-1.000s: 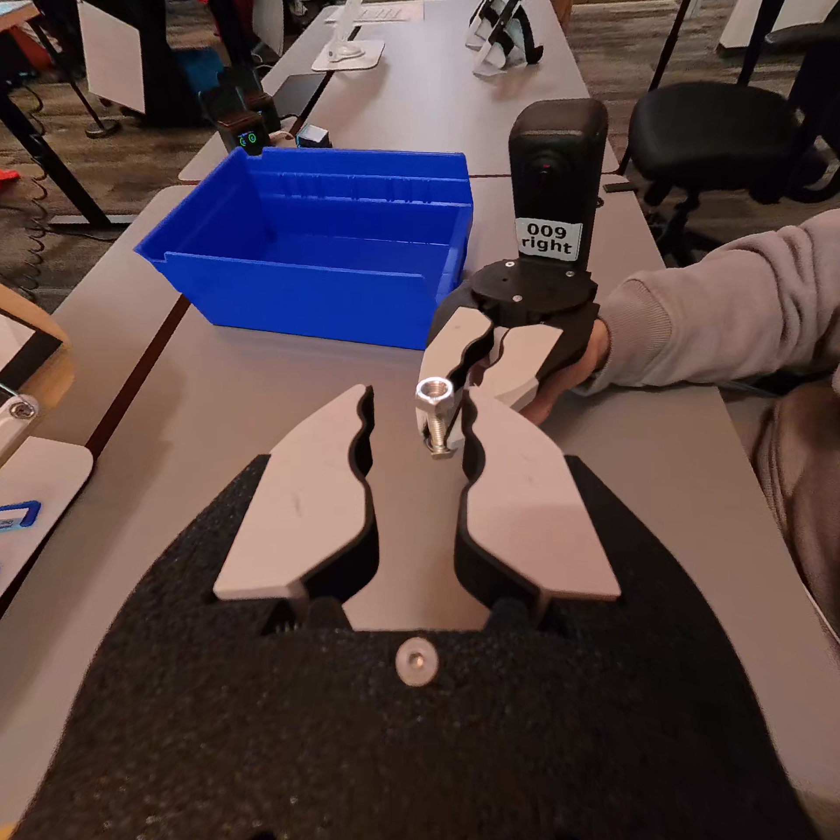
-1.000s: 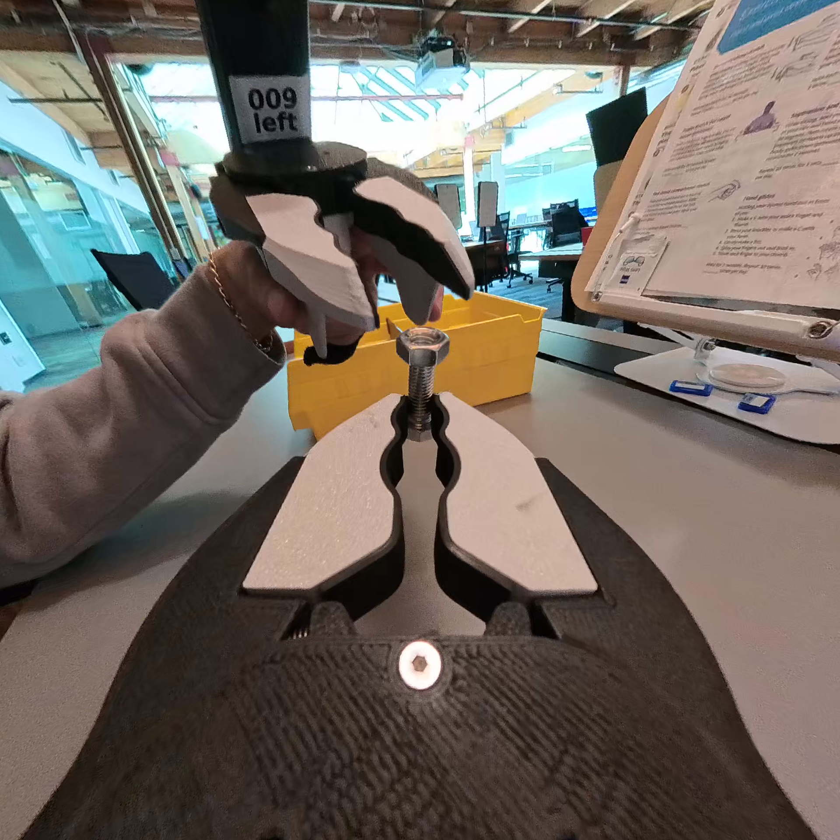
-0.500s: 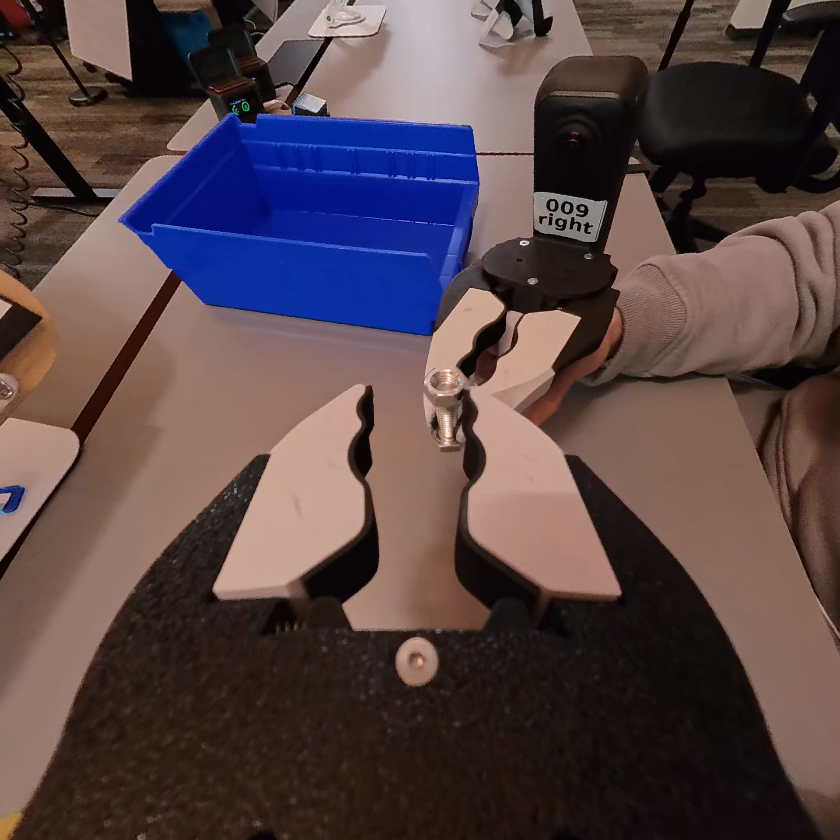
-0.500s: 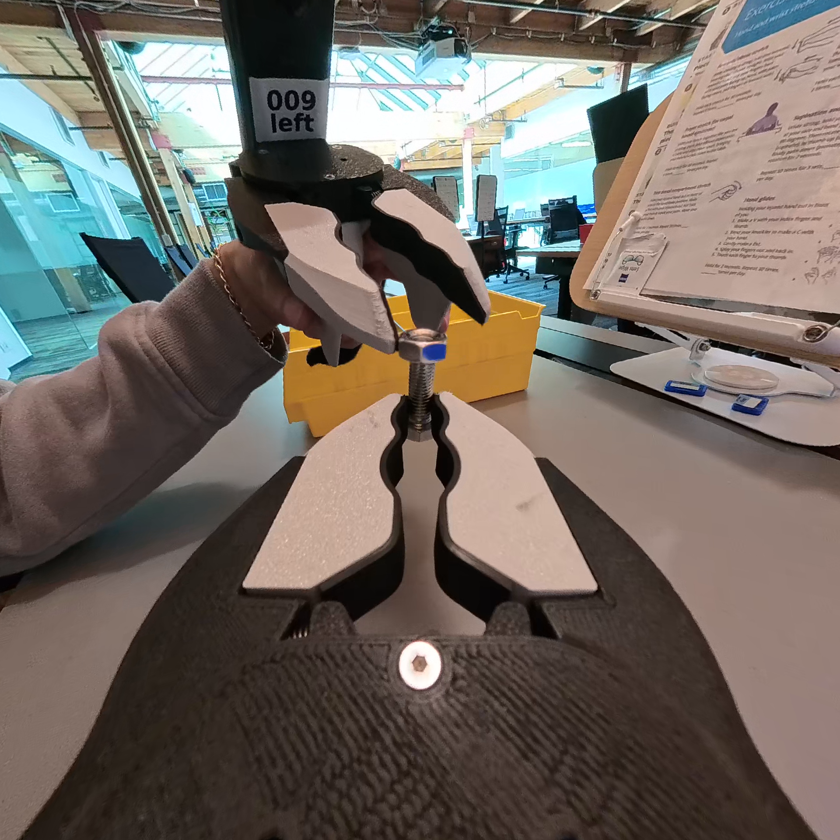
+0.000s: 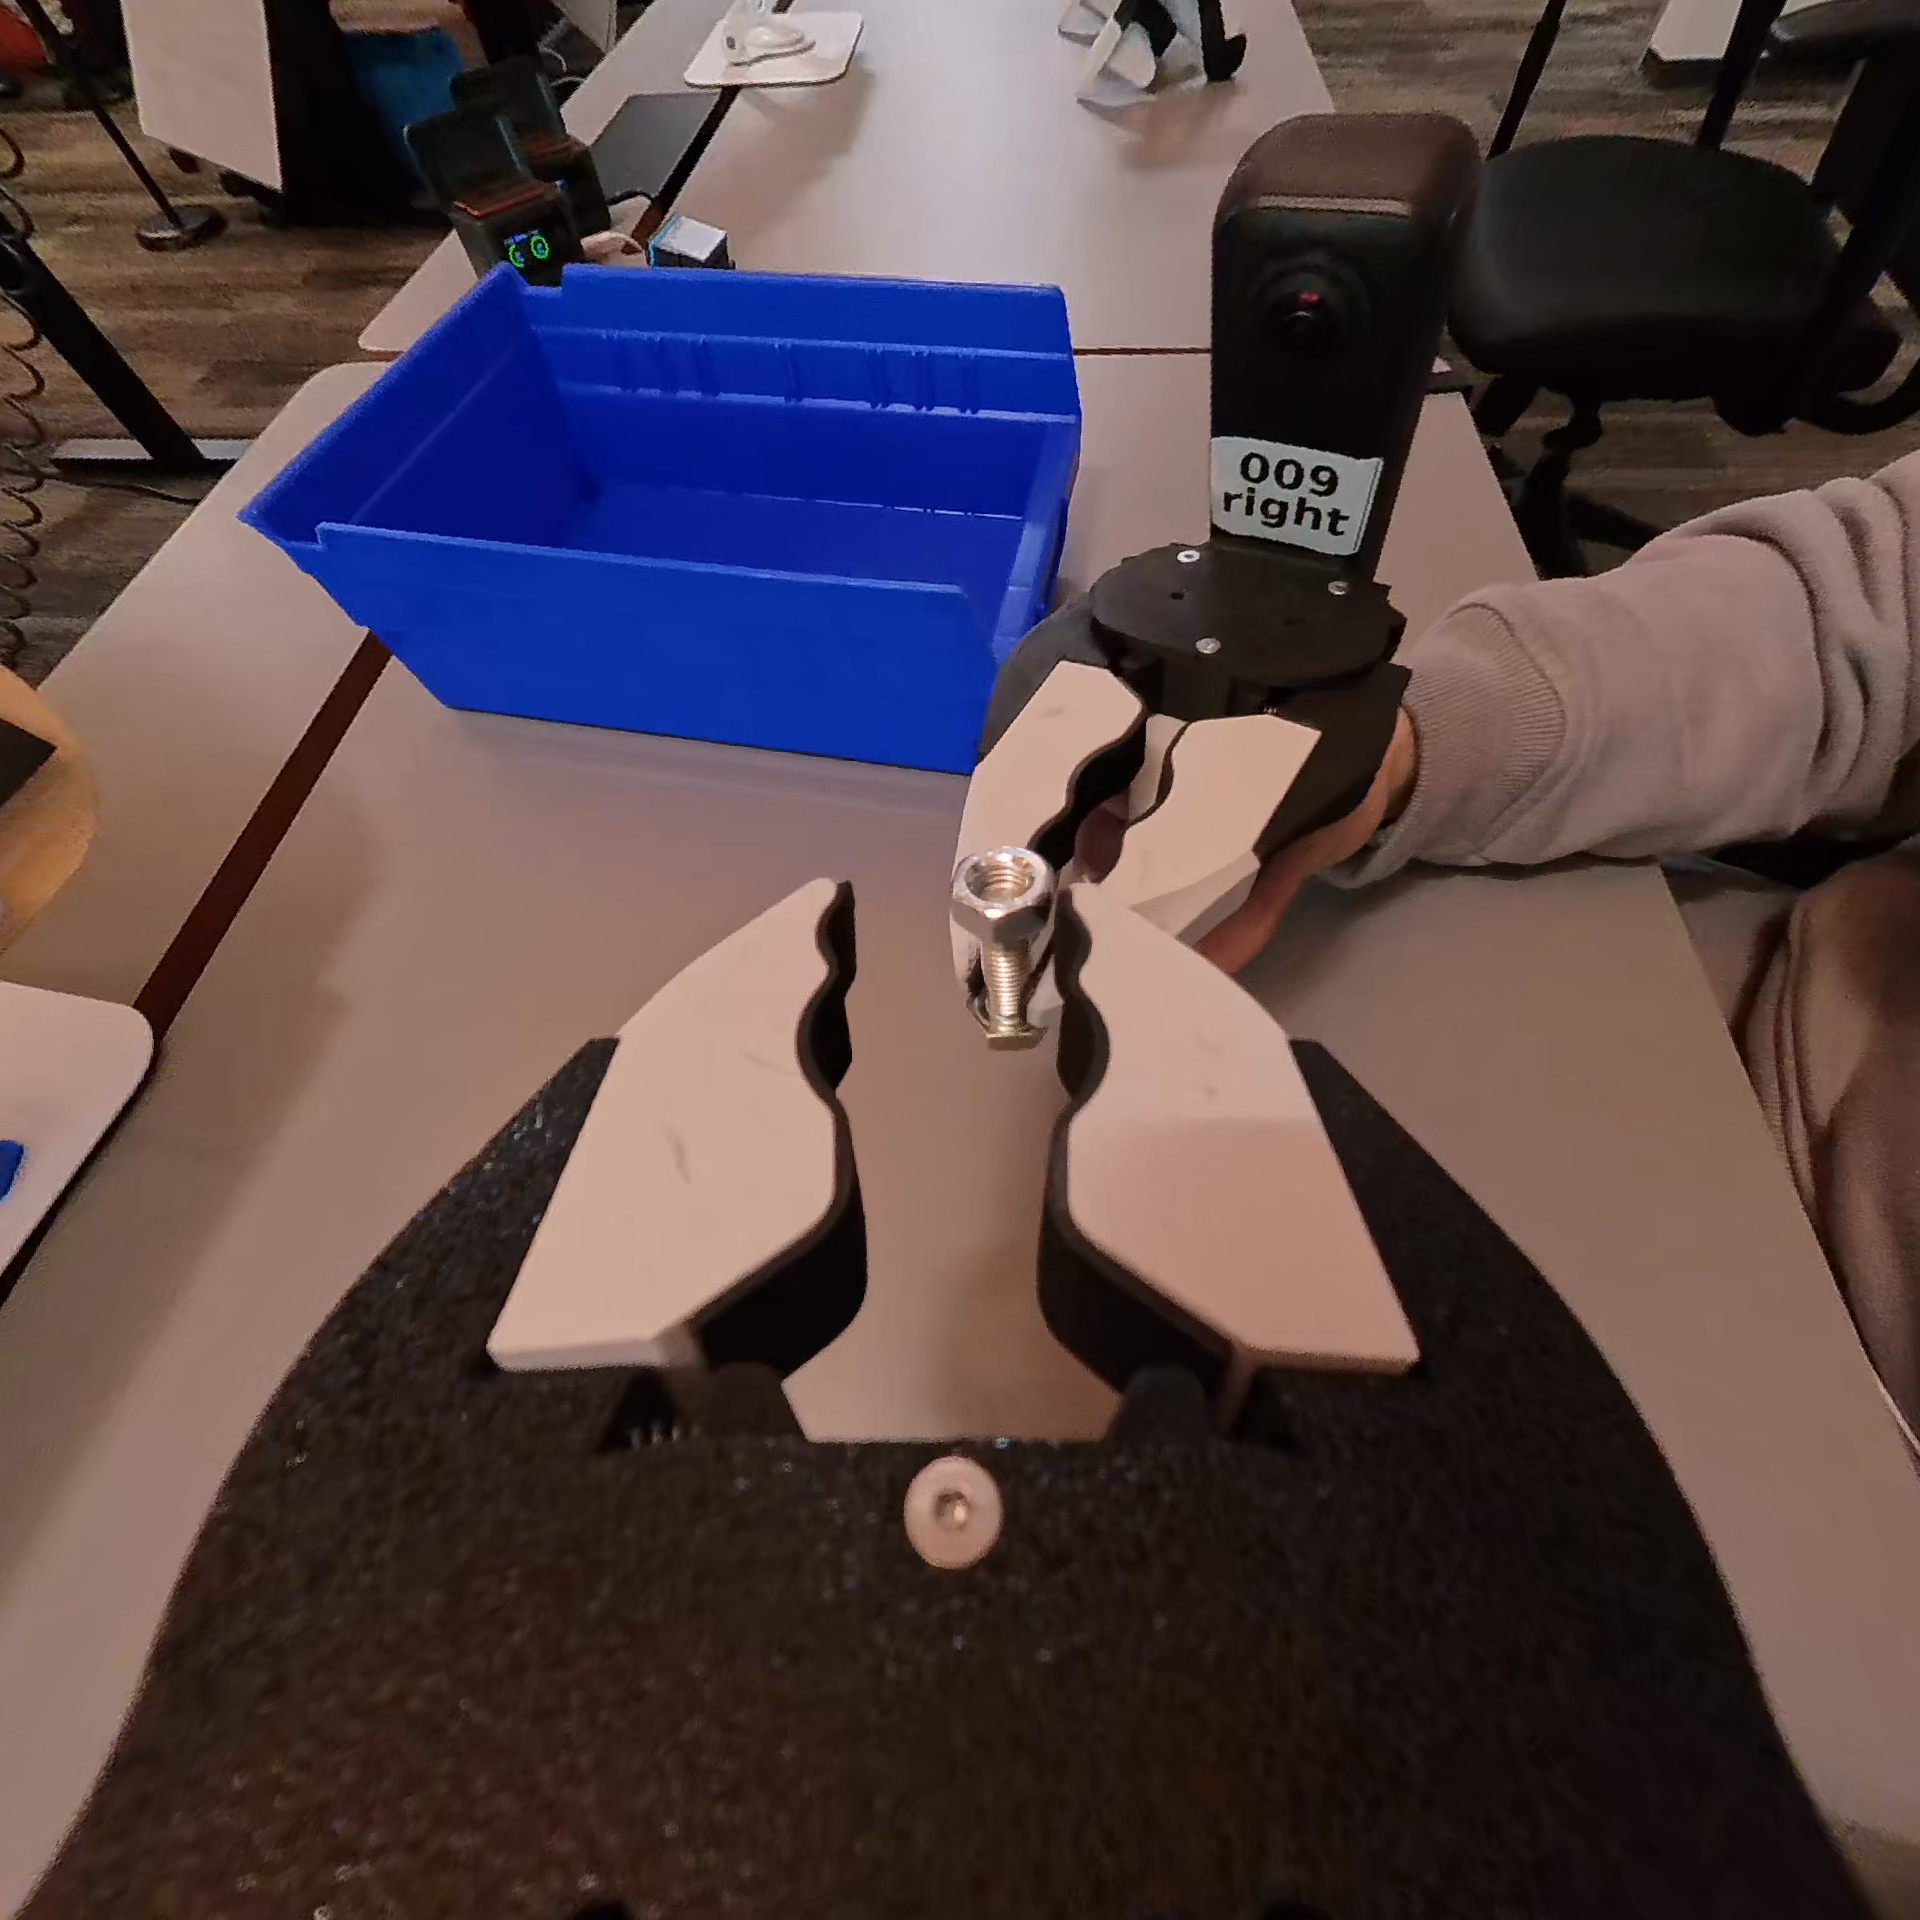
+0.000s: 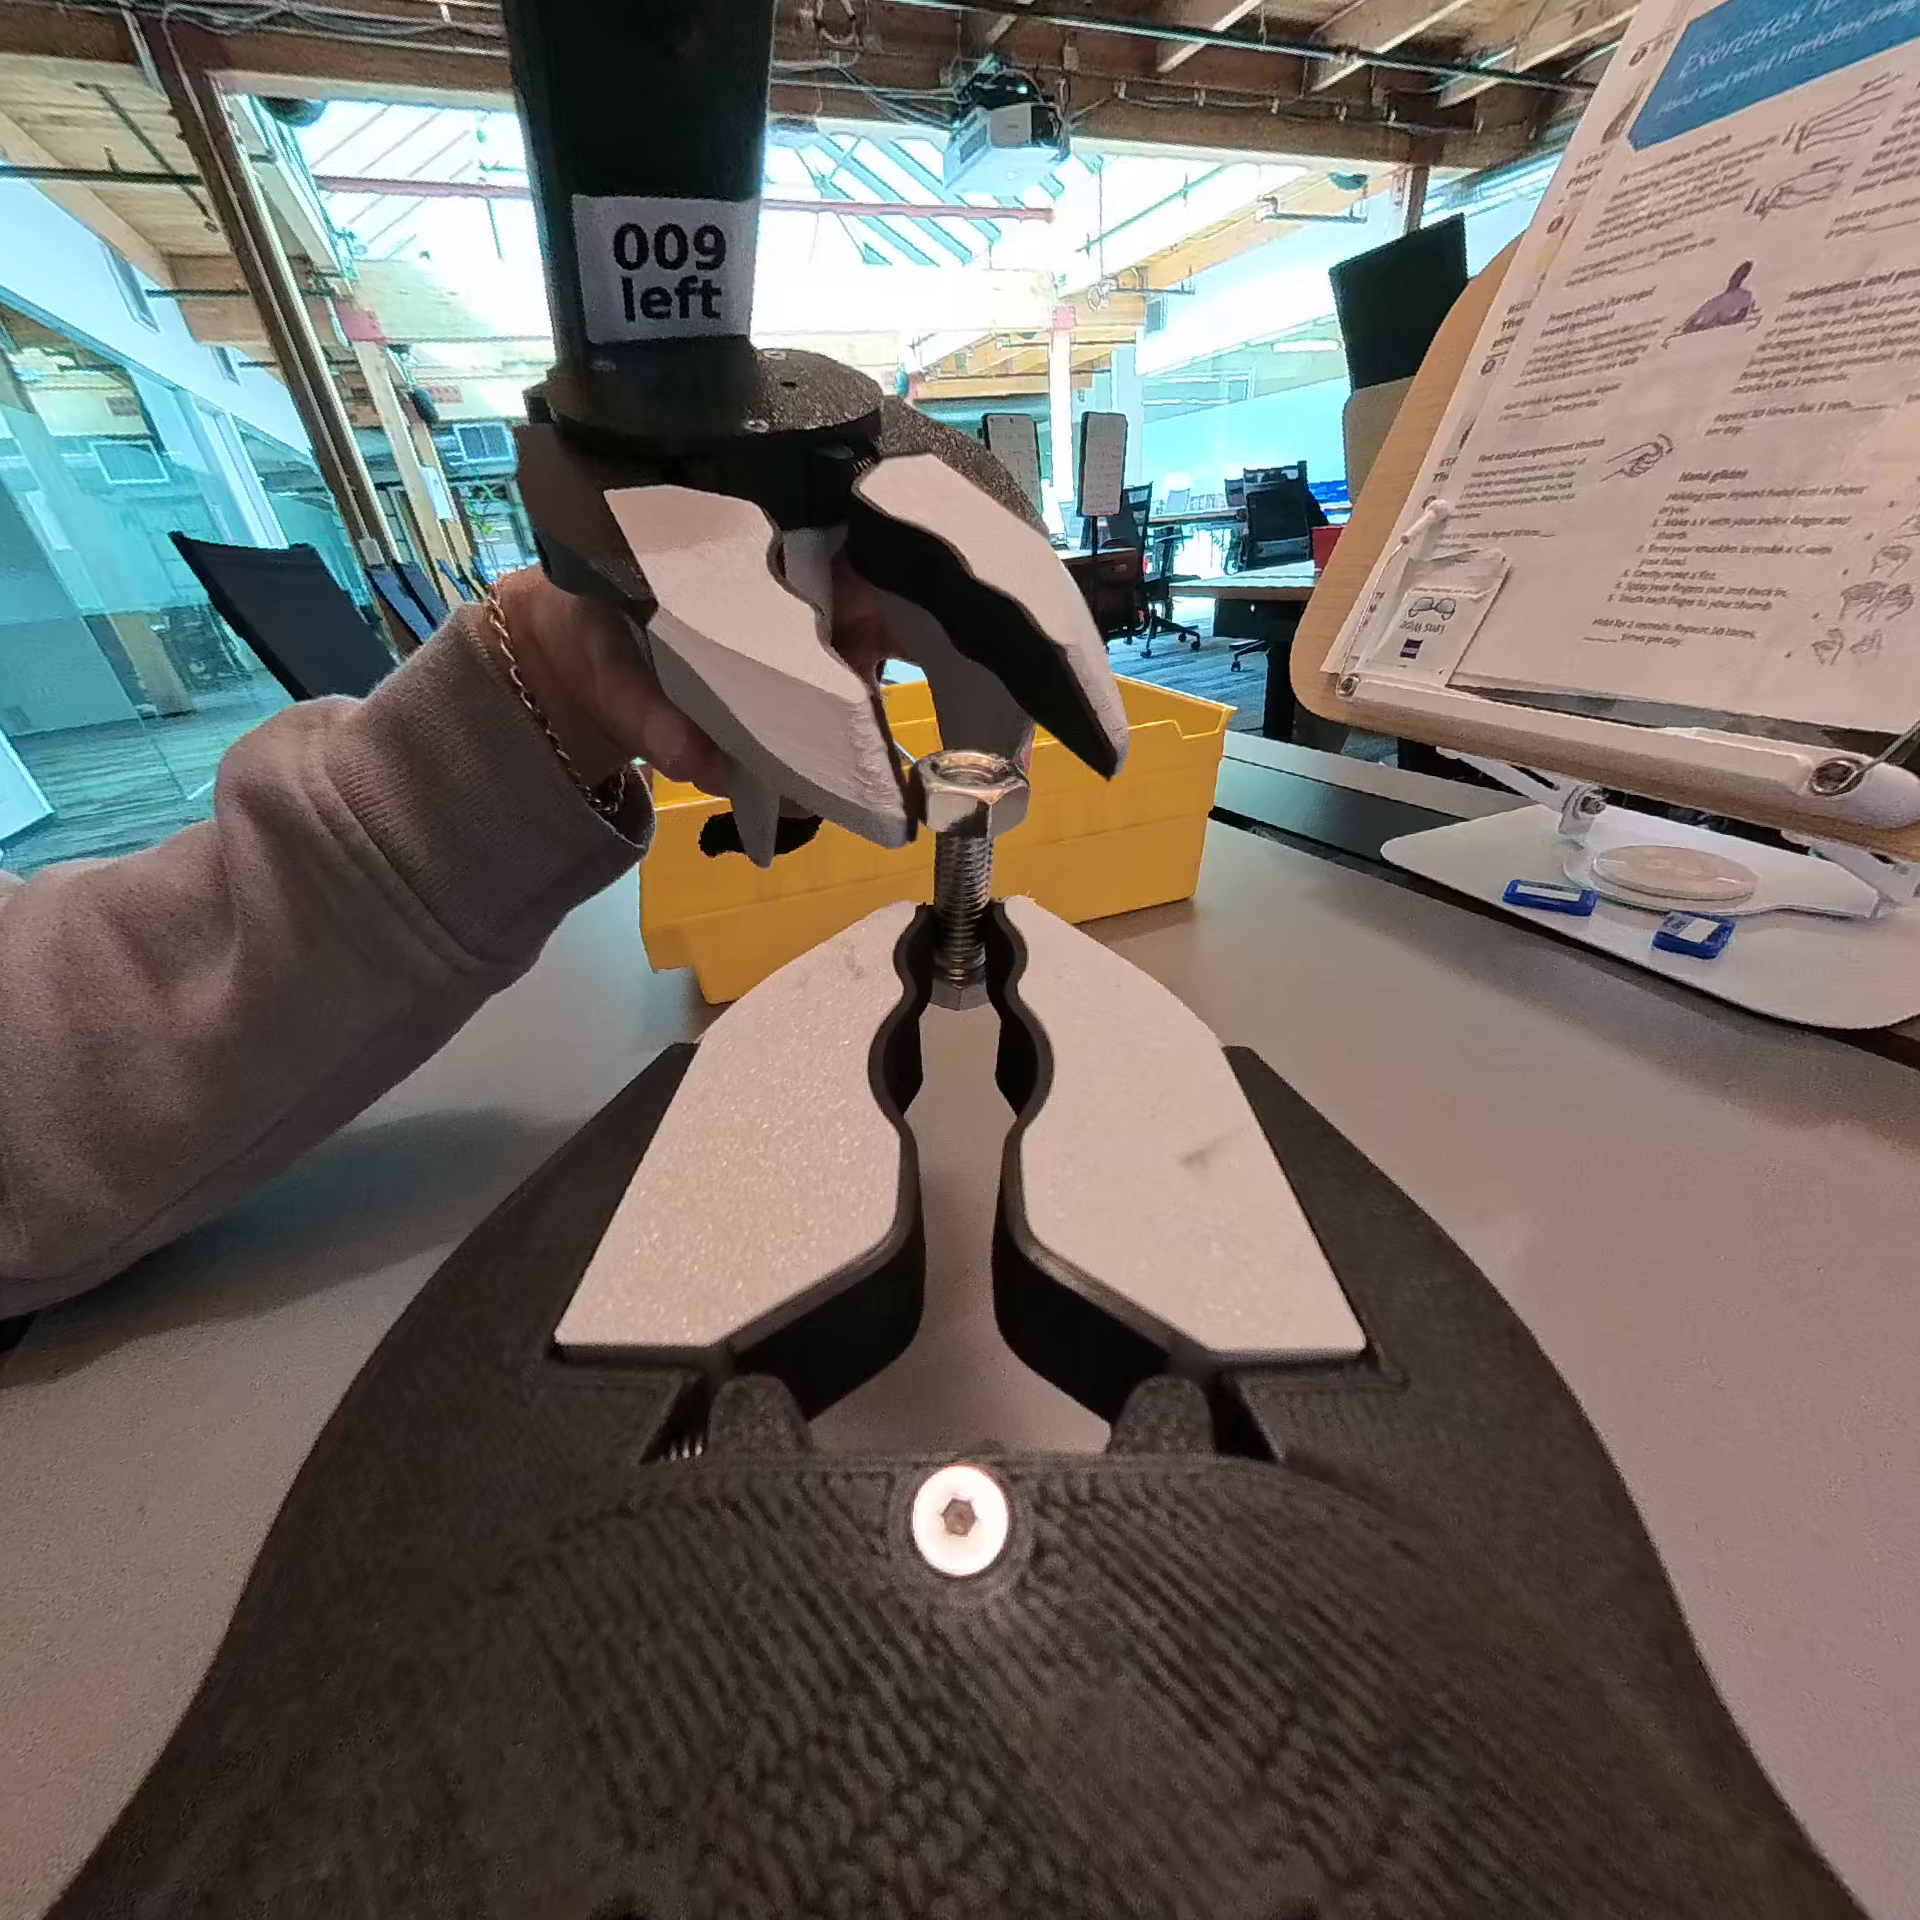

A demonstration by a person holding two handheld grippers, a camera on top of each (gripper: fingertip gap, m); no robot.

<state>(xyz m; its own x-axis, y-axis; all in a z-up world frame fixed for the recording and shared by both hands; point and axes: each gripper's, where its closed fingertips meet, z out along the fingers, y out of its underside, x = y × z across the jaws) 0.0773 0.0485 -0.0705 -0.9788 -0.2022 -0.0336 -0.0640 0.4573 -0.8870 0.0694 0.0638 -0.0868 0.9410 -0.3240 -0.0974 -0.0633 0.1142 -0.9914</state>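
Observation:
My right gripper (image 6: 961, 925) is shut on the threaded shank of a silver bolt (image 6: 961, 904) and holds it upright above the grey table (image 6: 1455, 1143). A silver hex nut (image 6: 971, 795) sits on the bolt's top end. My left gripper (image 5: 956, 899) is open, and the nut (image 5: 1003, 891) stands between its fingertips, close against one finger (image 5: 1143, 1039) and well apart from the other. In the right wrist view the left gripper (image 6: 997, 784) comes down over the nut from above, with one fingertip (image 6: 831, 748) at the nut's side. The right gripper (image 5: 1013, 977) also shows in the left wrist view.
A blue bin (image 5: 675, 540) stands on the table beyond the grippers. A yellow bin (image 6: 1143, 831) stands behind the bolt in the right wrist view. A tilted document stand (image 6: 1662, 416) on a white base is at the right. A black chair (image 5: 1662, 260) is beside the table. The grippers are tip to tip, or close to it.
The left gripper has come down and closer, so the nut now stands between its open fingertips. The right gripper has kept its hold on the bolt. Neither gripper's jaws have moved.

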